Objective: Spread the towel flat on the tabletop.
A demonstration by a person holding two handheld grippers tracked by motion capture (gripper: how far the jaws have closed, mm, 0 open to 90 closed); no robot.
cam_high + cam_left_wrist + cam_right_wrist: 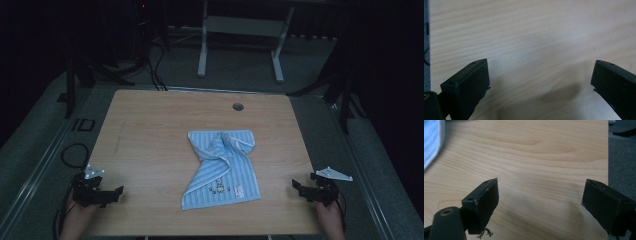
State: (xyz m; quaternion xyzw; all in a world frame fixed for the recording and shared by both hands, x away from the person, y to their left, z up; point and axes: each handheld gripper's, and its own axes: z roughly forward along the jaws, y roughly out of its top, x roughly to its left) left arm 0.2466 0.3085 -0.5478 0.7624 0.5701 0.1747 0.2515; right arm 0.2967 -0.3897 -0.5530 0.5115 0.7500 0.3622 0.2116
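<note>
Left gripper (111, 192) sits at the table's (150, 125) near-left edge, jaws spread wide, nothing between them. Towel (222, 170) lies mid-table, long axis running near-to-far, leaning slightly right at the far end. It's light blue with stripes, far right corner folded over and bunched; the small print near its near hem is unreadable. Right gripper (300, 188) sits near-right, jaws apart, empty.
</note>
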